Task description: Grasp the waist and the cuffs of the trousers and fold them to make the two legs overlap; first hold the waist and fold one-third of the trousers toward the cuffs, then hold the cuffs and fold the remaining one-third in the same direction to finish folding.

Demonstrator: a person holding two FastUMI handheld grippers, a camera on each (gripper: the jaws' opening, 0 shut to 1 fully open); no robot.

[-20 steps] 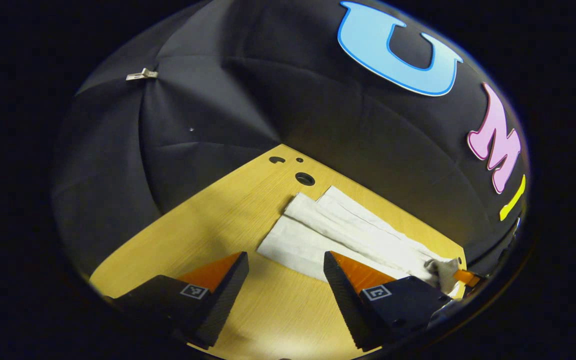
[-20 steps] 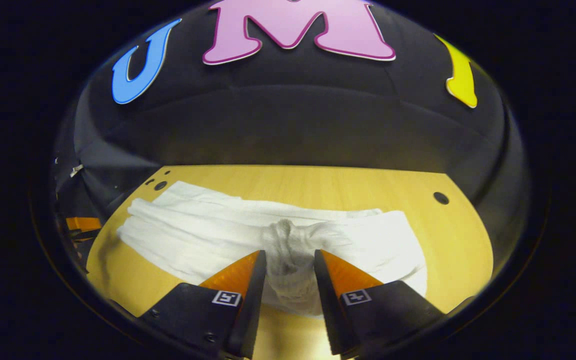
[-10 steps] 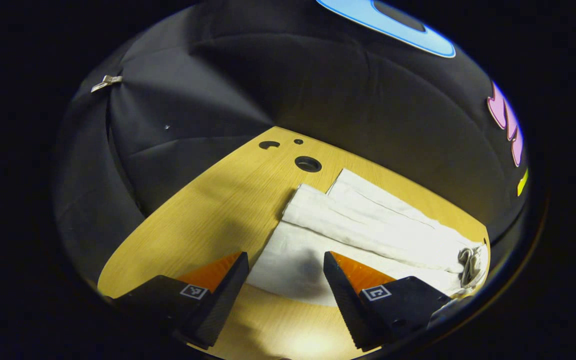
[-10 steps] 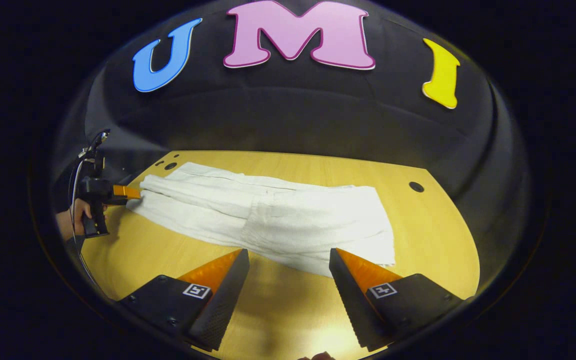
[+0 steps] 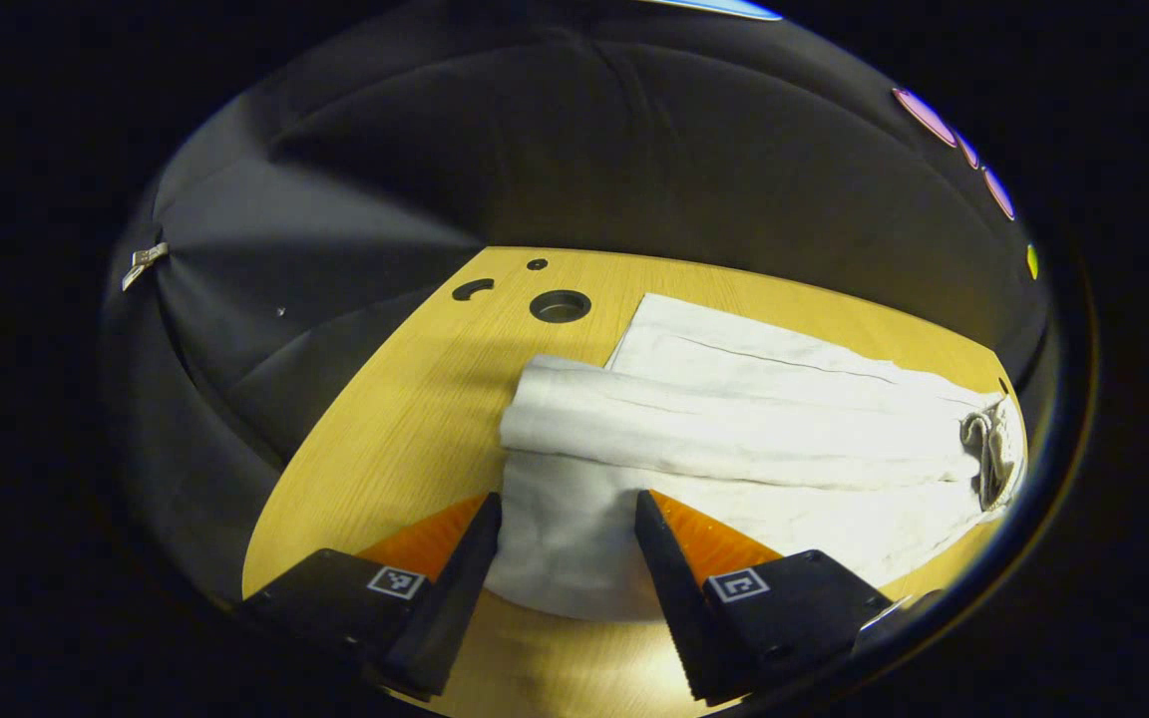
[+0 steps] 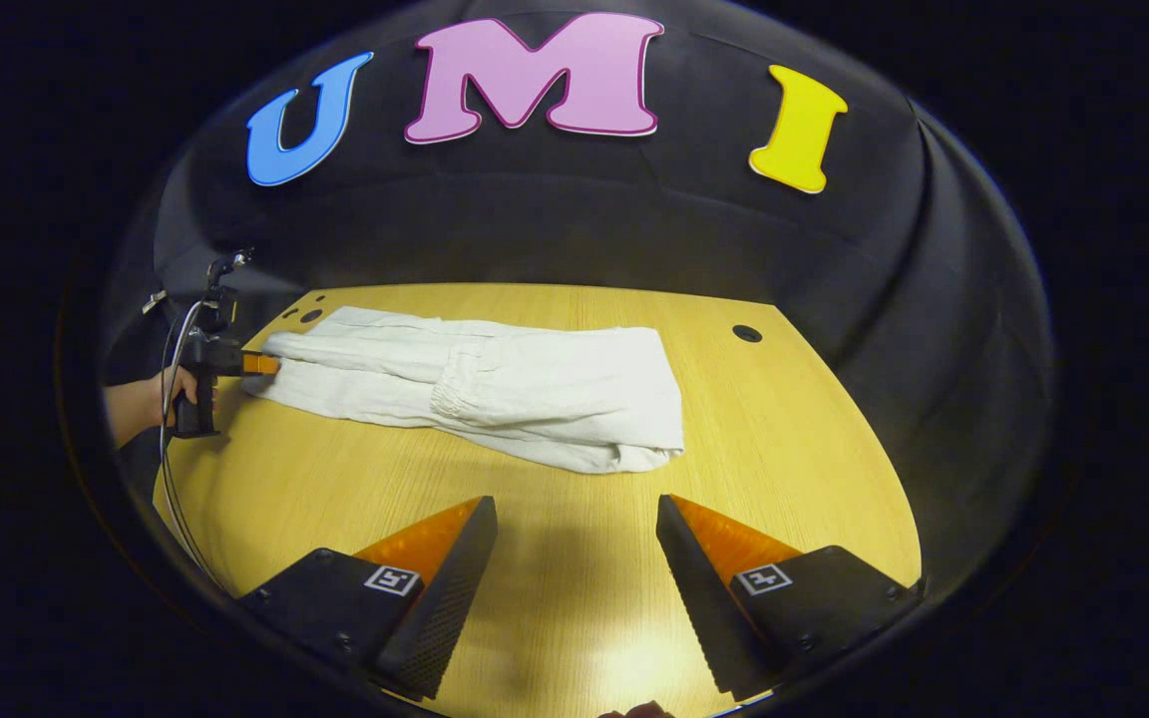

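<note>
Cuffs lined up for the last fold

Trousers [image 6: 480, 394] lie flat along the far half of the wooden worktop [image 6: 794, 469], legs already laid one over the other and the waist third turned back onto the middle, so the gathered waistband makes a ridge partway along the cloth. What is left, by my reading, is the cuff third, and that explains where each tool sits.

In the left gripper view the left tool [image 5: 563, 534] is low at the cuff end, its fingers spread with the lower leg's hem [image 5: 565, 553] lying between them; the hem touches or nearly touches the inner faces, but no pinch shows. The right gripper view shows the same tool [image 6: 260, 364] far off at the cuffs, held in a hand [image 6: 151, 399].

The right tool [image 6: 574, 543] hangs over bare wood on the near side, fingers spread and holding nothing, well apart from the cloth, likely keeping clear until it too heads for the cuffs.

The fabric is white, thin and creased, with a rolled fold along the upper leg [image 5: 694, 424]. A drawstring knot [image 5: 983, 449] seems to sit at the waist end, though that edge is too distorted to be sure.
</note>
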